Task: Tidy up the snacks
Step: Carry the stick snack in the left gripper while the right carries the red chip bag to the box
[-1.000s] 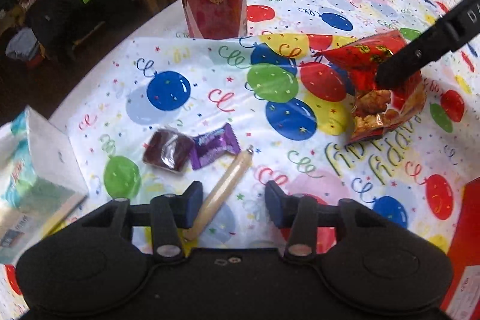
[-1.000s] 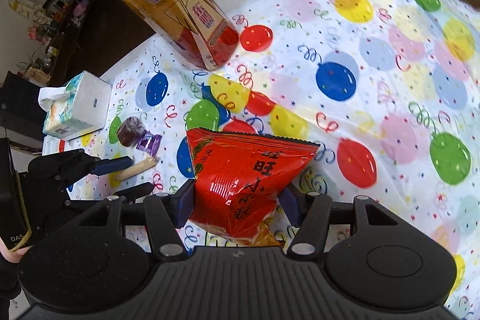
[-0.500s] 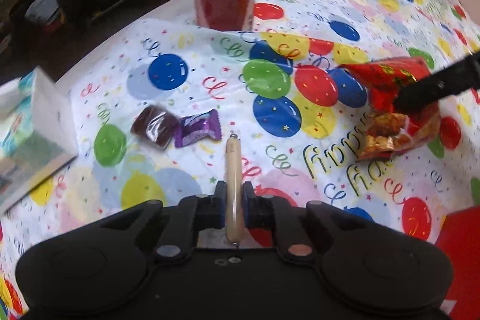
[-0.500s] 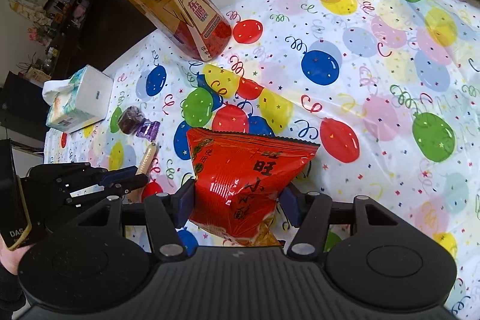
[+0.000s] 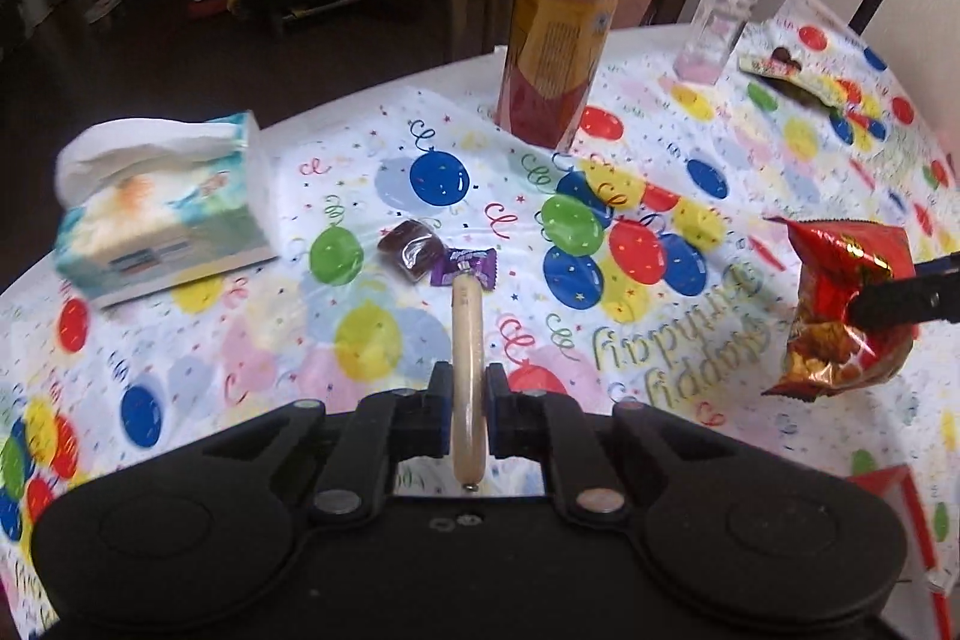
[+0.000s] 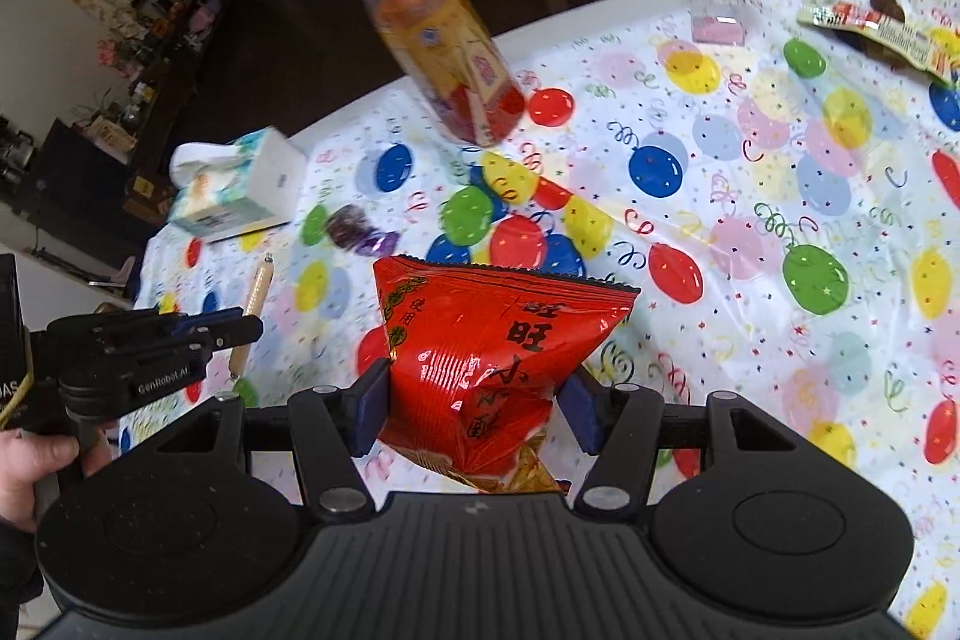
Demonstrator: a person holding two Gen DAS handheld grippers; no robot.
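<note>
My left gripper [image 5: 467,400] is shut on a tan sausage stick [image 5: 467,340], held above the balloon-print tablecloth [image 5: 660,148]. The same stick [image 6: 255,304] shows in the right wrist view, clamped by the left gripper [image 6: 240,328]. My right gripper [image 6: 474,394] is shut on a red snack bag [image 6: 486,364], lifted off the table. From the left wrist view that bag [image 5: 840,304] hangs at the right with a black finger [image 5: 900,304] pressed on it. A brown candy [image 5: 411,247] and a purple candy [image 5: 465,268] lie on the cloth ahead.
A tall orange drink bottle [image 5: 558,34] stands at the back. A tissue box [image 5: 162,202] sits at the left, a clear plastic box [image 5: 714,22] and a flat wrapper [image 5: 792,76] at the far right. A red box edge [image 5: 900,496] is near right. Chairs stand behind the table.
My left gripper went from open to shut on the sausage stick and raised it off the cloth. The right gripper kept the red bag and rose higher.
</note>
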